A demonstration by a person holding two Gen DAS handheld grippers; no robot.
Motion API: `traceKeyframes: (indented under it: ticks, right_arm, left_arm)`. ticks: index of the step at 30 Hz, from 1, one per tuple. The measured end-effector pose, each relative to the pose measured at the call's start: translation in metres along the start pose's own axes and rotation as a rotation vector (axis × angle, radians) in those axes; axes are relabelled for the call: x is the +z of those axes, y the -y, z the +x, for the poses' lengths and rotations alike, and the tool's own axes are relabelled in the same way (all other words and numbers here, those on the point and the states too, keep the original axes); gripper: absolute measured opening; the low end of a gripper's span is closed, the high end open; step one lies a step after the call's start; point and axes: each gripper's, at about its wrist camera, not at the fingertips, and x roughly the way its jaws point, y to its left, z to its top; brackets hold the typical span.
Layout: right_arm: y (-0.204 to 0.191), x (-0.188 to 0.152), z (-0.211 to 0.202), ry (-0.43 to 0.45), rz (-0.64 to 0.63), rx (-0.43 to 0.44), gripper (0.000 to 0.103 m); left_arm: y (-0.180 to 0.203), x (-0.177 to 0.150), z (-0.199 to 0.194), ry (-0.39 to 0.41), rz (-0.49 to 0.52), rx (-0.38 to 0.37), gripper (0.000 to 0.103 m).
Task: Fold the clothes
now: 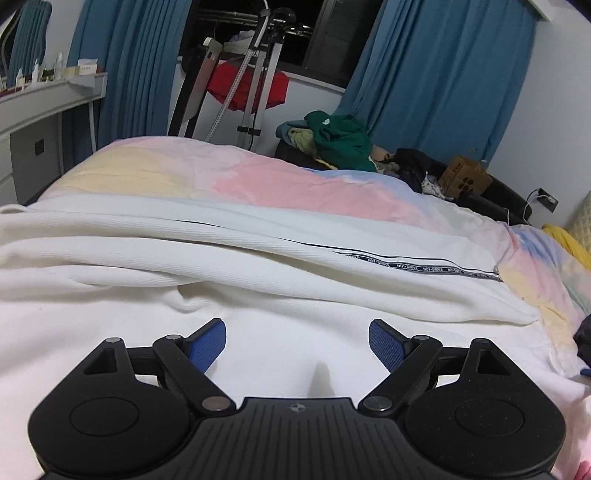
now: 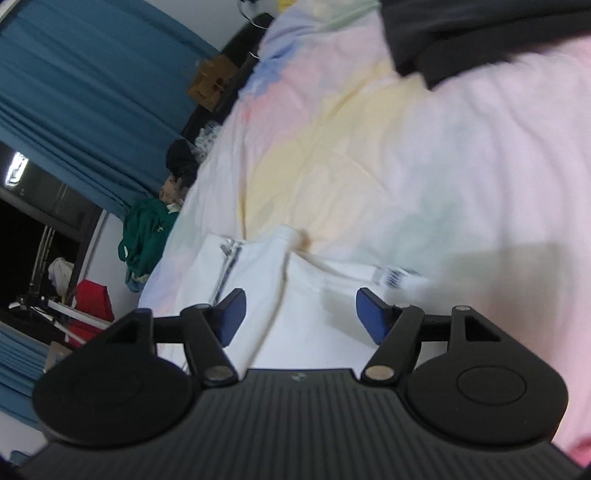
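A white garment (image 1: 229,258) with a dark printed zip tape (image 1: 424,268) lies spread across the bed. My left gripper (image 1: 297,345) is open and empty, low over the garment's near part. In the right wrist view the same white garment (image 2: 317,295) shows its corner and zip end. My right gripper (image 2: 299,314) is open just above that corner, with a fold edge running between the blue pads (image 2: 369,317). Nothing is held.
The bed has a pastel pink, yellow and blue cover (image 1: 280,177). A pile of green and dark clothes (image 1: 340,140) and a brown paper bag (image 1: 467,179) lie beyond the bed. A dark garment (image 2: 461,33) lies on the cover further along. Blue curtains (image 1: 443,74) and a drying rack (image 1: 255,81) stand behind.
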Motion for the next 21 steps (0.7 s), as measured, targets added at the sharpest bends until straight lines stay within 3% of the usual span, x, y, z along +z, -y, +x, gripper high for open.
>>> traceKeyframes:
  ticks: [2, 6, 11, 14, 18, 21]
  right_arm:
    - [0.007, -0.003, -0.004, -0.021, 0.001, -0.058, 0.069]
    - [0.021, -0.008, -0.018, -0.011, 0.017, -0.078, 0.067]
    - [0.053, -0.007, -0.029, 0.05, 0.166, -0.173, 0.069]
    - [0.067, -0.008, -0.021, -0.007, 0.236, -0.163, 0.069]
    - [0.066, -0.019, 0.009, -0.165, 0.273, -0.087, 0.068]
    - [0.058, -0.024, 0.024, -0.174, 0.266, -0.077, 0.067]
  left_arm:
    - [0.002, -0.002, -0.006, 0.006, 0.008, 0.016, 0.086]
    - [0.003, -0.004, -0.017, 0.009, 0.001, 0.034, 0.087]
    - [0.003, -0.004, -0.033, 0.031, -0.023, 0.059, 0.087]
    - [0.0, -0.005, -0.036, 0.035, -0.056, 0.058, 0.087]
    - [-0.005, -0.007, -0.035, 0.023, -0.097, 0.062, 0.087]
    - [-0.011, -0.006, -0.033, 0.009, -0.137, 0.073, 0.087]
